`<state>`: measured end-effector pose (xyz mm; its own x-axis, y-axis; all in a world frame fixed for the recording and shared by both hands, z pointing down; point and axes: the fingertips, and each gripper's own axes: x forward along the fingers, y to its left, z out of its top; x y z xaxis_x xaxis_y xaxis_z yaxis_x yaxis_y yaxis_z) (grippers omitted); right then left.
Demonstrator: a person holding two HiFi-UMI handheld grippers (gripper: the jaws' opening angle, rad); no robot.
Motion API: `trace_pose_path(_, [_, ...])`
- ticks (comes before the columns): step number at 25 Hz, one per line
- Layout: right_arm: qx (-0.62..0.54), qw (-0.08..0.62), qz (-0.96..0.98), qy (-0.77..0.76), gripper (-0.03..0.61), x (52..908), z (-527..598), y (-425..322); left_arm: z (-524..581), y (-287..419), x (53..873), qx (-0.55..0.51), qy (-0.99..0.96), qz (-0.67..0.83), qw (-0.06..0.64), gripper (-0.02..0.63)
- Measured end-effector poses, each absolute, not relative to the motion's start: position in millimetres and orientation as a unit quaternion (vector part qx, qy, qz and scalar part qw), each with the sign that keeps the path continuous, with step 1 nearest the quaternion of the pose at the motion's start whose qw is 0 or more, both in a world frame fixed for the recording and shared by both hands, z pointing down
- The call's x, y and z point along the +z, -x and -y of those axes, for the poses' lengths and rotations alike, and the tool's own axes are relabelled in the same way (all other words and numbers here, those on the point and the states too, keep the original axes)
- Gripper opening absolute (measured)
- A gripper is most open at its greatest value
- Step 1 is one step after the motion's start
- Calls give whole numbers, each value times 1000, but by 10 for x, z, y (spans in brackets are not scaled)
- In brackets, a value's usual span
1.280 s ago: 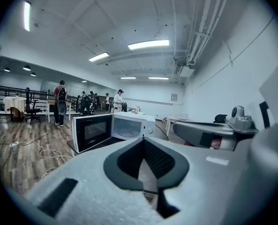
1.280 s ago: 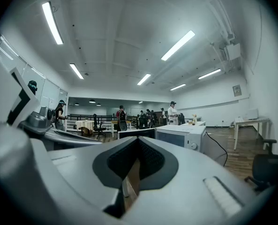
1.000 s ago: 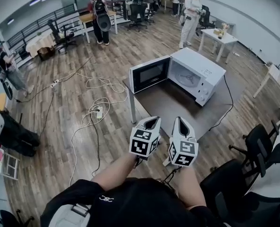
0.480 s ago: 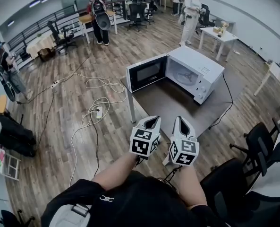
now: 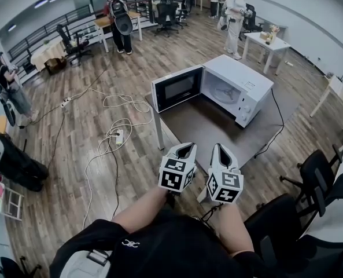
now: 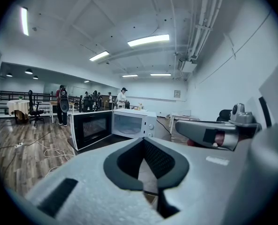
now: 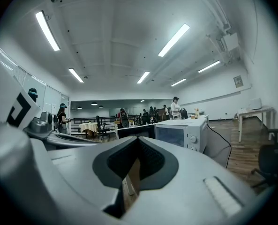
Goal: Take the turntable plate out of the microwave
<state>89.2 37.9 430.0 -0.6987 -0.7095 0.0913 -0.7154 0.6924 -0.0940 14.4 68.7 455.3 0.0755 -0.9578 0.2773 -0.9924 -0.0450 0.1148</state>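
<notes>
A white microwave [image 5: 240,86] stands on a grey table [image 5: 206,129] with its black door [image 5: 177,88] swung open to the left. Inside the cavity the glass turntable plate [image 5: 223,95] shows faintly. My left gripper [image 5: 185,149] and right gripper [image 5: 220,149] hang side by side at the table's near edge, well short of the microwave, both shut and empty. In the left gripper view the microwave [image 6: 131,124] and its door [image 6: 92,128] lie ahead past my left gripper [image 6: 146,146]. The right gripper view shows the microwave [image 7: 183,132] beyond my right gripper [image 7: 136,144].
Loose cables [image 5: 116,106] and a power strip [image 5: 118,136] lie on the wood floor left of the table. The microwave's cord [image 5: 280,120] trails off the table's right side. Black office chairs [image 5: 318,172] stand at the right. Several people and a white table [image 5: 266,45] are far behind.
In the head view the microwave and table have drifted slightly left and up. Both grippers stay side by side, shut, at much the same spot in the picture.
</notes>
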Motion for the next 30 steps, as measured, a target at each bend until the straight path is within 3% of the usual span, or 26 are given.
trace_pose_path(16, [46,34,912,-406,8,4363,283,-692,56,81,4613,59,-735,662,133,8])
trace_pose_path(30, [61,61,905,-417,9,4466,1015,-379,798,408,4758,61,-740,648,170,8])
